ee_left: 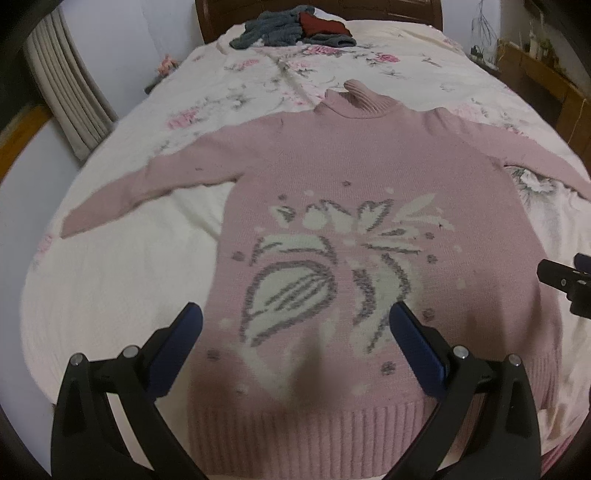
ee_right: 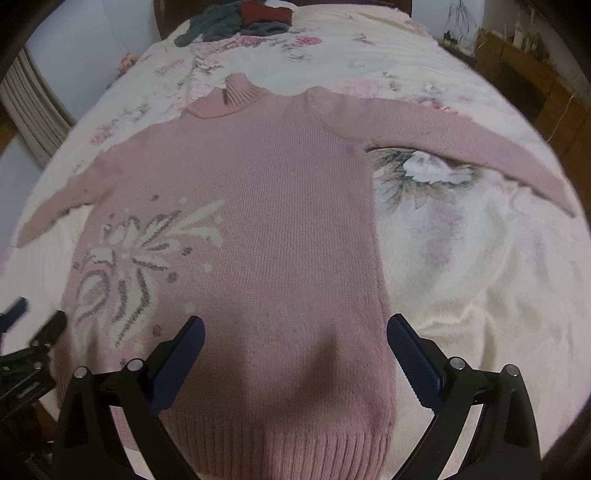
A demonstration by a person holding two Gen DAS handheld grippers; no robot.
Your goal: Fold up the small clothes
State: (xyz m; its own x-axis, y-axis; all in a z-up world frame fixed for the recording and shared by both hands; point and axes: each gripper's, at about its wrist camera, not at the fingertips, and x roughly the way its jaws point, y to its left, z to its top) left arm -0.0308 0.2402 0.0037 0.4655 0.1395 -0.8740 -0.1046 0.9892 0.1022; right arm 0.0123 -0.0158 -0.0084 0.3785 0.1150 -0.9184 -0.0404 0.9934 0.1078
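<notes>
Nearest your lenses is the ribbed hem [ee_left: 303,439] of one pink knitted turtleneck sweater [ee_right: 266,206], lying flat, front up, on the floral bedspread [ee_right: 461,258], collar toward the headboard and both sleeves thrown out to the sides. Your left gripper [ee_left: 295,332] hangs over the hem with fingers spread wide and nothing between them; your right gripper [ee_right: 295,339] stands likewise, spread and empty, over the hem's right portion. Judged from the knit, the sweater is soft, limp and fairly light, not slippery and not fragile; expect it to sag and stretch when lifted, and a pinch may catch only the top layer. Take hold at firm edges: a sleeve cuff [ee_left: 70,225], a shoulder seam, or a hem corner. Count: one sweater laid out, two sleeves, one rolled collar [ee_left: 356,99], two grippers. One heap of grey and dark red garments [ee_left: 295,27] lies well apart by the headboard; its number cannot be told.
</notes>
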